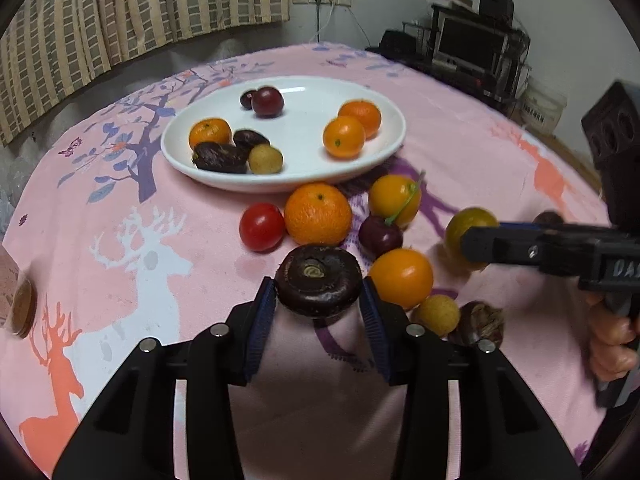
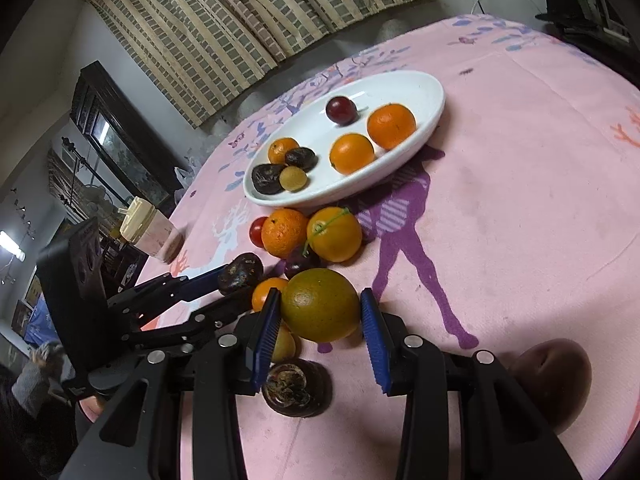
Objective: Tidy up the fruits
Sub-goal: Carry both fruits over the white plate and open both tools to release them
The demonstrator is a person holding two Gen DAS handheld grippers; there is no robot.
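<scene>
Left wrist view: the left gripper clamps a dark water chestnut between its blue pads, lifted just above the pink tablecloth. Ahead of it lie a tangerine and cherry tomato, then the white plate. In the right wrist view, the right gripper brackets a green-yellow citrus; its left pad touches, while a slight gap shows on the right.

You see the plate at upper centre of the left wrist view, several fruits in it. The orange lies just below its rim, tomato at its left, cherry at its right.
</scene>
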